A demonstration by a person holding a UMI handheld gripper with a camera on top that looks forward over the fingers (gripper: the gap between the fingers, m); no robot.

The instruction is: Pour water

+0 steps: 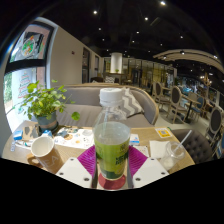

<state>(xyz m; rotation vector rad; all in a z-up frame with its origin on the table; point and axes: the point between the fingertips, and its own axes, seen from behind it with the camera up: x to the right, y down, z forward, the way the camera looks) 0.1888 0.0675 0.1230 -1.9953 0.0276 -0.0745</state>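
The gripper (112, 166) clasps a clear bottle (112, 140) upright, its magenta pads (88, 160) pressed against both sides of the lower body. Green liquid fills the bottle's bottom half; a white cap (111, 97) tops it. Beyond the fingers a wooden table (70, 148) carries the rest of the scene: a tan mug (45, 151) lies tilted to the left, near a potted plant (45, 102) with broad green leaves, while a clear glass (177, 154) stands to the right beside a white napkin (158, 148). White papers (75, 135) lie behind the bottle on the left, a striped cloth (133, 106) behind it on the right. A grey sofa (90, 98) backs the table, with café chairs (177, 102) and ceiling spotlights further off.
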